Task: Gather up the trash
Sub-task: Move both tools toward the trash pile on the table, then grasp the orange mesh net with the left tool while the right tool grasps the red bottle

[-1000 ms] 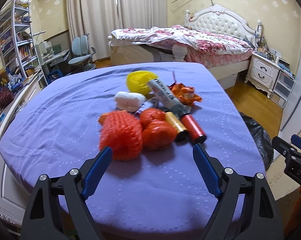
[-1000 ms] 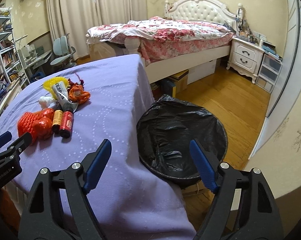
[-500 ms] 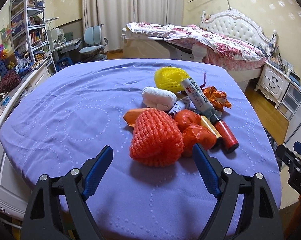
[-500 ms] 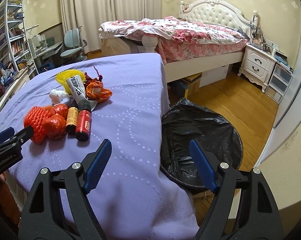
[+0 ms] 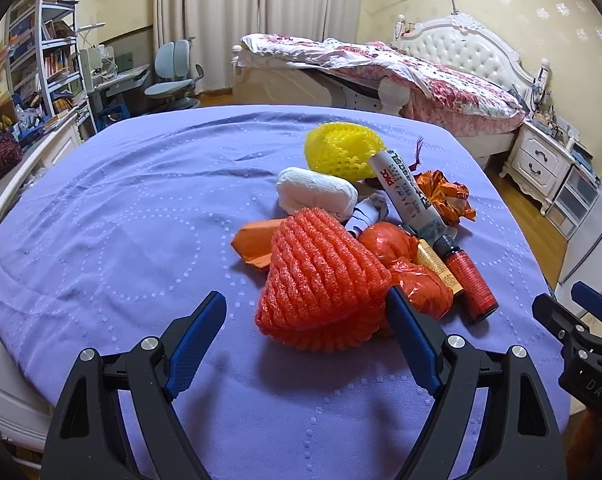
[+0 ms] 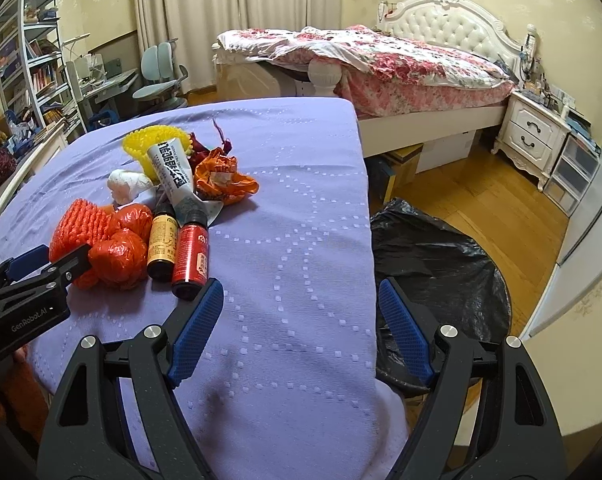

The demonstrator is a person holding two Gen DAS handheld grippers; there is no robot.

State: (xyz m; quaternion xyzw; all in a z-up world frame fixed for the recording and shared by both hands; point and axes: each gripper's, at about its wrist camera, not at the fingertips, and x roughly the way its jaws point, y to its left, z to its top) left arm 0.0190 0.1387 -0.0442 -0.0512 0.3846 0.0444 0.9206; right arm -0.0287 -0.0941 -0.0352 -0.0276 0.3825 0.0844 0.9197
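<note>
Left wrist view: my left gripper (image 5: 307, 326) is closing around the orange foam net (image 5: 321, 280), not yet gripping; right gripper (image 6: 301, 326) gapes empty, whole pile on the purple tablecloth (image 6: 301, 208), bin (image 6: 441, 276) apparently empty.

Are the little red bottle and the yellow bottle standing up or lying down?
Lying down. The small red bottle and the yellow-labelled bottle rest side by side on the purple tablecloth, black caps pointing toward the grey tube.
</note>
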